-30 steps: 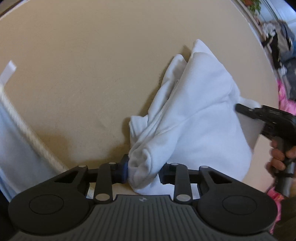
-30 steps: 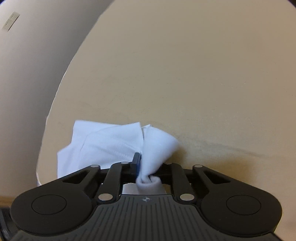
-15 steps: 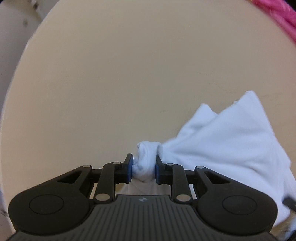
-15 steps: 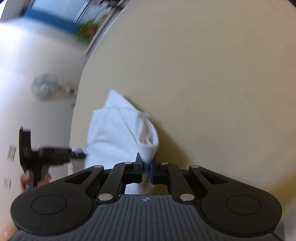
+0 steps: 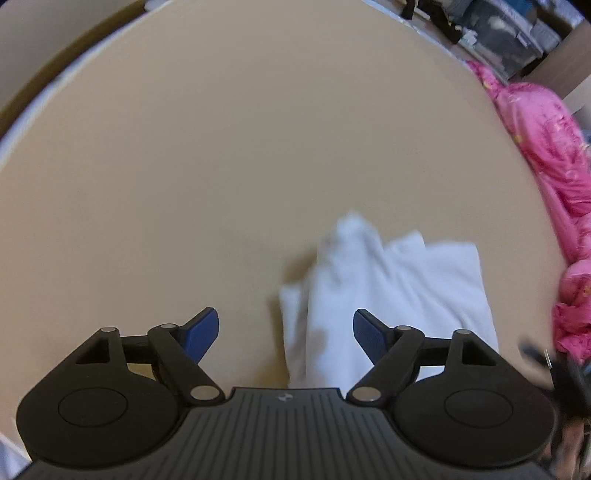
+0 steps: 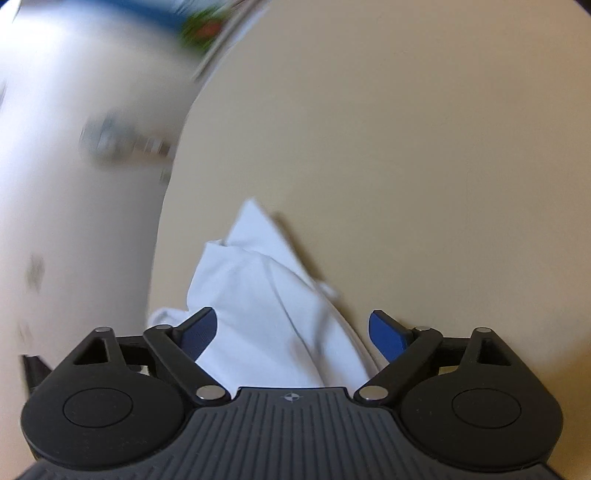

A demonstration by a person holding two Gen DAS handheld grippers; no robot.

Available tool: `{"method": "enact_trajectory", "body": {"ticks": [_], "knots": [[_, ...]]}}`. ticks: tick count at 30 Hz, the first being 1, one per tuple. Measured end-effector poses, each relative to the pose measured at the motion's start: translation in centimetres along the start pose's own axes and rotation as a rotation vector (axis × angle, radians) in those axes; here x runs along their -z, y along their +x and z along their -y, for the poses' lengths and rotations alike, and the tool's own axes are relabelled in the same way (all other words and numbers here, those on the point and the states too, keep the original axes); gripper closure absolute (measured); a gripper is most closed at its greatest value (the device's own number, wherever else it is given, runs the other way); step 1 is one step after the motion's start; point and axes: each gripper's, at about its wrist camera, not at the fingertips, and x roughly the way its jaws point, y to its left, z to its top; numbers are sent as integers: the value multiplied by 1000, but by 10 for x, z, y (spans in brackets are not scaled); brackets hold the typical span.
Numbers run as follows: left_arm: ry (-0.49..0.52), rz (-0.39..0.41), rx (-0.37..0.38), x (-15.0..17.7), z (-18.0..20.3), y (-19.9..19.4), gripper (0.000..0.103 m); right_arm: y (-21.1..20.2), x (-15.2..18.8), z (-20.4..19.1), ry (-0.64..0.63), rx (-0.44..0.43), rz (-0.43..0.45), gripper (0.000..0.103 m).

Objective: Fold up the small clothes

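A small white garment (image 5: 391, 291) lies bunched on the round beige table (image 5: 221, 155). My left gripper (image 5: 286, 332) hovers above its near left part, jaws opening wide, blue pads clear of the cloth. In the right wrist view the same white garment (image 6: 266, 302) lies near the table's left edge, under my right gripper (image 6: 293, 330). Its jaws are opening too, and the cloth lies between and below them with no pad pressing on it. A blurred dark shape at the lower right of the left wrist view is probably the other gripper.
Pink fabric (image 5: 546, 155) is heaped past the table's right edge, with dark clutter (image 5: 509, 33) behind it. In the right wrist view the table edge (image 6: 173, 184) curves close on the left, with a blurred white floor beyond.
Both grippers were shut on bunched corners of the white garment and carried it across the table. Now both have let go and stand wide, and the garment lies on the table.
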Motion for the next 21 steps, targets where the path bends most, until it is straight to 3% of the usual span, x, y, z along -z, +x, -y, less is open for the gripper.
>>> {"method": "enact_trajectory", "body": {"ticks": [3, 5, 7, 8, 9, 10, 12, 18, 20, 21], "knots": [[1, -39, 30, 8, 2, 32, 19, 51, -18, -22, -104, 57, -103, 11], [-18, -57, 47, 4, 3, 57, 19, 66, -18, -36, -151, 54, -108, 13], [-80, -49, 81, -8, 0, 80, 18, 76, -13, -49, -197, 74, -100, 38], [-112, -21, 93, -12, -1, 87, 28, 81, -11, -51, -212, 61, -111, 63], [-125, 4, 111, -15, 2, 87, 47, 77, -6, -53, -217, 55, -84, 66], [-143, -15, 147, -16, 5, 89, 66, 71, -2, -57, -244, 51, -49, 68], [-120, 7, 150, -14, 12, 78, 72, 51, 16, -65, -294, 32, 38, 70], [80, 37, 299, -33, 56, 38, 73, -46, 54, -38, -28, -43, 280, 71], [184, 45, 302, -45, 90, 45, 67, -52, 61, -25, 38, -5, 362, 69], [223, 41, 252, -52, 108, 62, 64, -44, 56, -16, 55, 54, 360, 65]]}}
